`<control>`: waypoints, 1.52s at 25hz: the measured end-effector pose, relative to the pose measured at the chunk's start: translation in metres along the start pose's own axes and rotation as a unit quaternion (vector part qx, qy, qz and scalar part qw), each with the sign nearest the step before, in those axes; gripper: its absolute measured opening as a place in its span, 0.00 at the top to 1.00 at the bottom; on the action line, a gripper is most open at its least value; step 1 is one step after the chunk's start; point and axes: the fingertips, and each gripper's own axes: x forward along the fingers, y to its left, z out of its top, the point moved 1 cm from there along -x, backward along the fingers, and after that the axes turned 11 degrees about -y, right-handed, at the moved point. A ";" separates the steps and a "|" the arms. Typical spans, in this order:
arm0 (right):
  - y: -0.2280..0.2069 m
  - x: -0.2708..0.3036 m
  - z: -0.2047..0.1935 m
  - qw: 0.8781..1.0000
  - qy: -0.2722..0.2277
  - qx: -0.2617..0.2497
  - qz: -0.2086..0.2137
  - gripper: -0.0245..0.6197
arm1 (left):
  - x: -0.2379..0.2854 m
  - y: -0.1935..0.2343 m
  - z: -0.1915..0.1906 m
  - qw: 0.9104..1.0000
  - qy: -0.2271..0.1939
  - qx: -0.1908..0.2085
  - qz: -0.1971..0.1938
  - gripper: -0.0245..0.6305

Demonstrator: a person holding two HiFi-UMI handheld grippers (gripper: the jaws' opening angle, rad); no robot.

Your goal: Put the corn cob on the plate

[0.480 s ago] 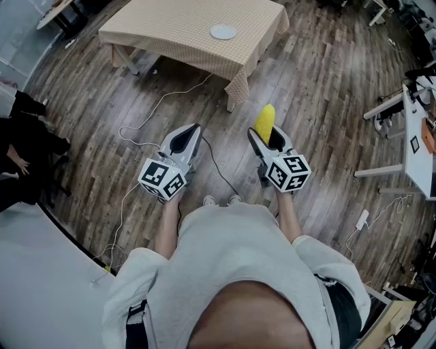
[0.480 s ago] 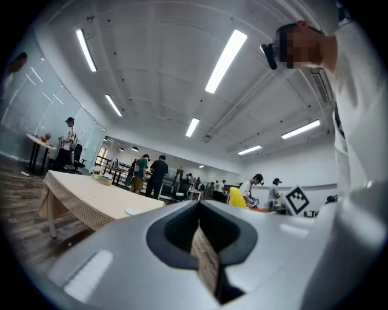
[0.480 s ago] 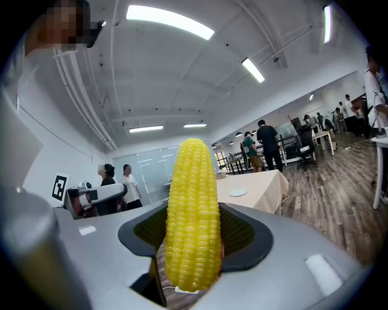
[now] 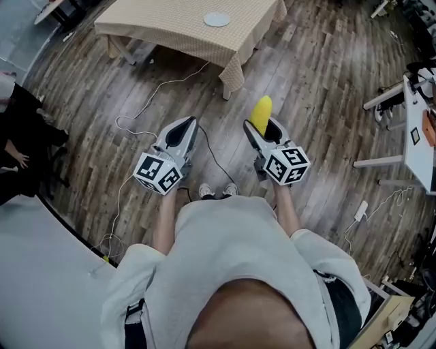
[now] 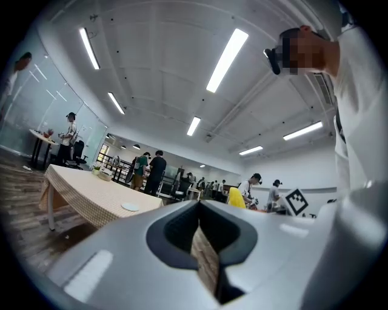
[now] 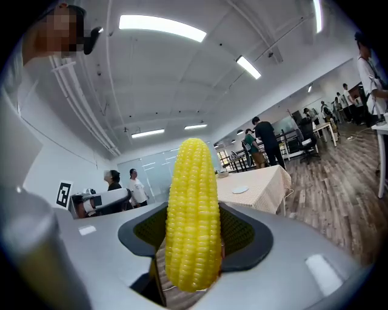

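Head view: your right gripper (image 4: 261, 129) is clamped on the corn cob (image 4: 260, 110), whose tip pokes forward. The left gripper (image 4: 178, 133) is level beside it. The plate (image 4: 216, 20) sits on the table (image 4: 157, 28), well ahead.

Left gripper view: the jaws are together with nothing between them. Keep this one clear.

Right gripper view: the cob stands upright between the pads, held near its base. Hold that squeeze steady as you approach, come low over the plate's middle, and lay the cob flat before letting go, since it looks likely to roll.
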 end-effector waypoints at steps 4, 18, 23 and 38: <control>-0.007 -0.011 0.002 1.000 0.004 -0.004 0.010 0.57 | 0.005 -0.019 -0.005 1.000 0.007 0.011 0.001 0.95; -0.032 -0.001 -0.007 1.000 0.013 0.008 0.027 0.57 | 0.016 -0.014 -0.026 1.000 0.016 0.006 0.025 0.95; -0.046 0.027 -0.006 1.000 0.018 0.008 0.023 0.57 | 0.036 0.009 -0.032 1.000 0.020 0.002 0.023 0.95; -0.079 0.216 -0.006 1.000 0.024 0.001 -0.011 0.57 | 0.122 0.193 -0.028 0.999 0.023 -0.027 0.006 0.95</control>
